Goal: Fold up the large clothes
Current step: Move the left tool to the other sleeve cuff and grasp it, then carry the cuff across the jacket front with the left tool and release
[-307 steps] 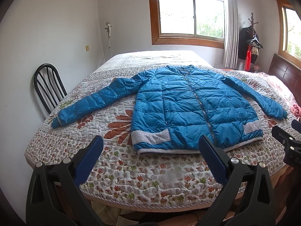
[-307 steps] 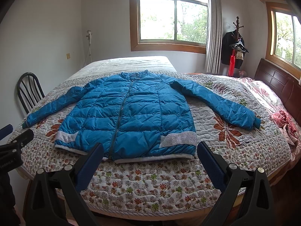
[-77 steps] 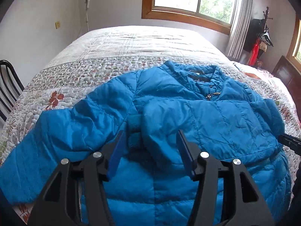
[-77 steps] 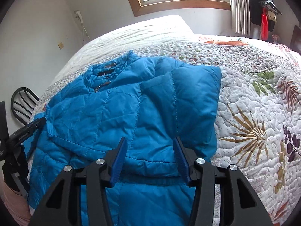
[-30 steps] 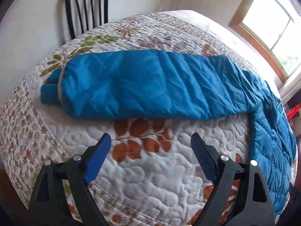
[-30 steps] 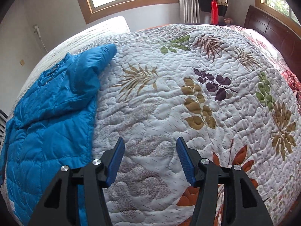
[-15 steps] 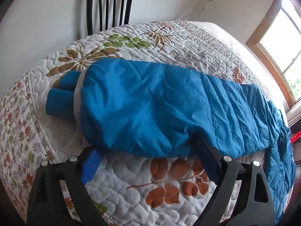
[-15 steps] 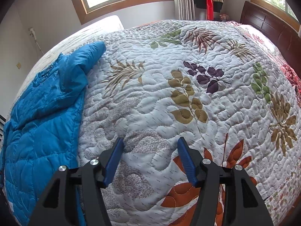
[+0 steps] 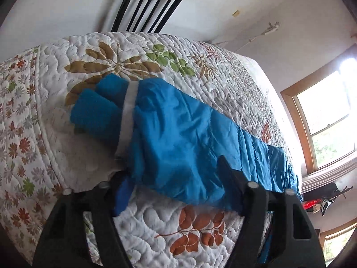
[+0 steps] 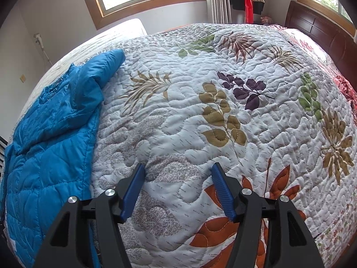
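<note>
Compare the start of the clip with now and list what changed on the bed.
The blue jacket's right sleeve, first spread out across the quilt, now lies folded over the body. The left claw has moved to the left sleeve near its cuff, and its jaws have just been closing around it. The right claw hangs open over bare quilt, holding nothing. The jacket body, the left sleeve and the chair stayed put.

So the jacket (image 10: 49,138) is on the bed (image 10: 223,111), over on its left side in the right wrist view, with its sleeve (image 9: 178,134) stretched out toward the bed's edge. The left tongs (image 9: 174,178) sit around that sleeve near the cuff (image 9: 96,111). A chair (image 9: 151,4) stands behind the bed against the wall. The right tongs (image 10: 178,189) hover over bare quilt, right of the jacket. The headboard (image 10: 323,33) is far right.
</note>
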`<action>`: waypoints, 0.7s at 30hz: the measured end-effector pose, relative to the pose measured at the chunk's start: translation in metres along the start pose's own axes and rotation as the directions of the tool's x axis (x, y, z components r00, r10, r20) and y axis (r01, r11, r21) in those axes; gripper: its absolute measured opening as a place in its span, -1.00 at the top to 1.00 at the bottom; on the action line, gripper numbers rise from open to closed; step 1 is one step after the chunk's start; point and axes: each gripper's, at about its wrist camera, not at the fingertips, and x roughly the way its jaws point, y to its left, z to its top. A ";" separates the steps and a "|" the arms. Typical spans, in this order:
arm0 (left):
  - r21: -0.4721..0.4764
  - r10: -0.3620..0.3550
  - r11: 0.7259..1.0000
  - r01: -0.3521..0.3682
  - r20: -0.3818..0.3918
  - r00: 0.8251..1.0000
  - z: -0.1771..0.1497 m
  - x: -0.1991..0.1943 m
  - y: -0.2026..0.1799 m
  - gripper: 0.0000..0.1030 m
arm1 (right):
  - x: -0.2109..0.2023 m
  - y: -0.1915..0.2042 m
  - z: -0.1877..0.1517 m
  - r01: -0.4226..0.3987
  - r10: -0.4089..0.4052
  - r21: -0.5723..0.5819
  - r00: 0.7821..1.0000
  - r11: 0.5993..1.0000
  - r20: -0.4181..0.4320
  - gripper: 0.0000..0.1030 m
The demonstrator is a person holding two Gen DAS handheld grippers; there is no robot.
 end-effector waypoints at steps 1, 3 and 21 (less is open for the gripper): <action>-0.014 -0.001 1.000 0.001 0.006 1.000 0.002 0.000 0.005 0.20 | 0.000 0.000 0.000 0.000 0.000 0.000 1.000 1.000 0.000 -0.21; -0.050 -0.033 0.998 0.033 0.005 0.999 0.007 0.003 0.015 0.44 | 0.000 0.000 0.000 0.000 0.000 0.000 1.000 1.000 0.000 -0.21; 0.410 -0.232 0.899 0.154 0.148 0.961 -0.037 -0.052 -0.169 0.81 | -0.024 -0.017 -0.004 0.167 -0.167 0.006 0.985 0.986 0.053 -0.22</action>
